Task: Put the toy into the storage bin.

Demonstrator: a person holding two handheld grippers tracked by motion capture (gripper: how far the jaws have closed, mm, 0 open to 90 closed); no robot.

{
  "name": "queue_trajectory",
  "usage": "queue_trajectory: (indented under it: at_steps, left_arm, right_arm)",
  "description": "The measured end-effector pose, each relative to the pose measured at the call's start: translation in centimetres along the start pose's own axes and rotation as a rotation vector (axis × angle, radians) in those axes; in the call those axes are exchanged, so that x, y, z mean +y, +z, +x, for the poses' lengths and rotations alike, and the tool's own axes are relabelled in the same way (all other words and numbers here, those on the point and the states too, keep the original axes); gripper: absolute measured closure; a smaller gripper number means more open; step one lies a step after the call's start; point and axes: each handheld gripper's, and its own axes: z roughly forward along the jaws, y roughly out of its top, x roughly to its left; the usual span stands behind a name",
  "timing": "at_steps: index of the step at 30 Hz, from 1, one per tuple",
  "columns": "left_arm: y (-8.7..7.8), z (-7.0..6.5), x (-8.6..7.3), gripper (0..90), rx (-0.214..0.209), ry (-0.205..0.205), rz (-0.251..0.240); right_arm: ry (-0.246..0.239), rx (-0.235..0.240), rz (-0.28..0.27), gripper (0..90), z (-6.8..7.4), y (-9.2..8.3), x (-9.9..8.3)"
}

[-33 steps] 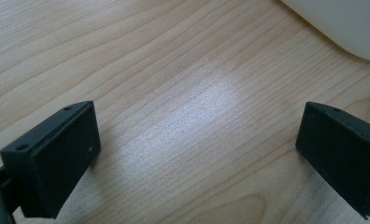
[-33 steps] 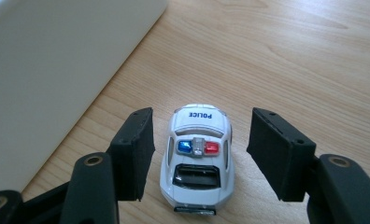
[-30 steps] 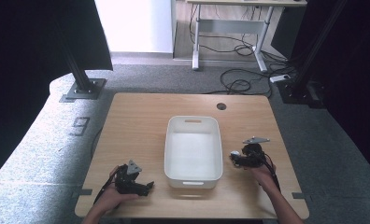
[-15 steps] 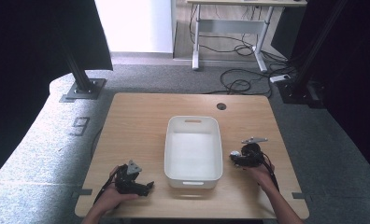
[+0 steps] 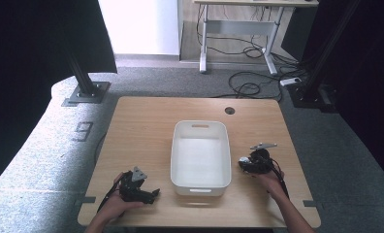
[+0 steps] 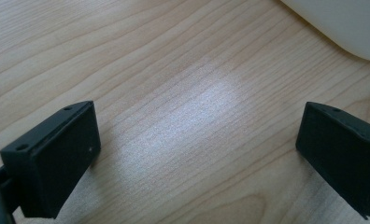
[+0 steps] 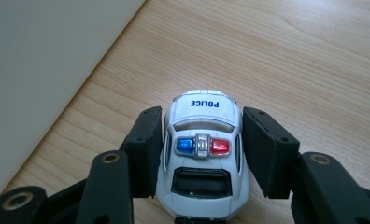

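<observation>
While the left gripper (image 5: 140, 189) sits wide open over bare surface (image 6: 183, 93), the right gripper (image 7: 199, 140) squeezes a toy police car (image 7: 202, 154) at the white bin's (image 5: 200, 154) three o'clock.

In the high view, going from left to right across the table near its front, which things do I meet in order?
Left gripper → white bin → right gripper, its jaws around a toy police car.
</observation>
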Motion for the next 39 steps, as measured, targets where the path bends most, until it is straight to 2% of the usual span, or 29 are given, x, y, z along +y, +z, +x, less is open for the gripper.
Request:
queue_trajectory:
  at_steps: [8,15,16,17,18,20,25,28,31,34,39]
  left_arm:
    - [0.0,0.0,0.0,0.0,-0.001,0.001,0.000]
    - [0.0,0.0,0.0,0.0,-0.001,0.002,0.001]
    - [0.0,0.0,0.0,0.0,-0.002,0.002,0.000]
    - [0.0,0.0,0.0,0.0,-0.002,0.003,0.001]
    - [0.0,0.0,0.0,0.0,-0.002,0.003,0.001]
    - [0.0,0.0,0.0,0.0,-0.003,0.004,0.001]
    - [0.0,0.0,0.0,0.0,-0.002,0.004,0.001]
    - [0.0,0.0,0.0,0.0,-0.002,0.004,0.001]
    - [0.0,0.0,0.0,0.0,-0.002,0.003,0.001]
    - [0.0,0.0,0.0,0.0,-0.002,0.003,0.001]
    - [0.0,0.0,0.0,0.0,-0.001,0.003,0.001]
  right_arm:
    - [0.015,-0.010,-0.012,51.0,-0.2,-0.2,0.1]
    - [0.054,0.002,-0.050,52.1,-0.6,-1.2,0.3]
    - [0.053,0.002,-0.055,55.6,-0.7,-1.3,0.3]
    - [0.060,0.007,-0.077,64.1,-0.7,-1.6,0.4]
    - [0.070,0.006,-0.099,68.5,-0.7,-2.1,0.5]
    - [0.062,-0.008,-0.096,70.8,-0.6,-2.4,0.8]
    - [0.042,-0.014,-0.042,61.4,-0.6,-1.4,0.5]
    - [0.039,-0.011,-0.039,57.0,-0.6,-1.2,0.6]
    - [0.029,0.002,-0.030,46.2,-0.5,-1.1,0.6]
    - [0.014,0.018,-0.027,42.5,-0.4,-1.3,0.5]
    - [-0.019,-0.014,0.018,43.3,0.0,0.2,0.3]
